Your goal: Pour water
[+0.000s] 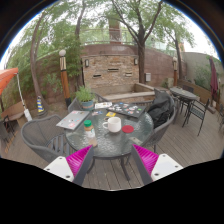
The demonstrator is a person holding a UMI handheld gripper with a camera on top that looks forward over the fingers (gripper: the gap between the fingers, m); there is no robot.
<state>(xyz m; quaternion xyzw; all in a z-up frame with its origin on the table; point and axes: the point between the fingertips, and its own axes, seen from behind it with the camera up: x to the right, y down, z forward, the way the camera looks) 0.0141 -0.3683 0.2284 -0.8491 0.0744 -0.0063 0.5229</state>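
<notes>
A round glass patio table (100, 143) stands a little way ahead of my gripper (112, 160). On it a white mug (113, 124) stands near the middle, with a small bottle with a green top and orange label (88, 129) to its left and a red cup (128, 128) to its right. My two fingers with pink pads (80, 160) are spread wide apart with nothing between them, held low before the table's near edge.
A laptop (72, 119) and papers (128, 108) lie on the table. Metal chairs (45, 137) surround it, one with a dark bag (160, 108) on the right. Wooden decking (105, 172) lies below. A brick wall (110, 68) and trees stand behind.
</notes>
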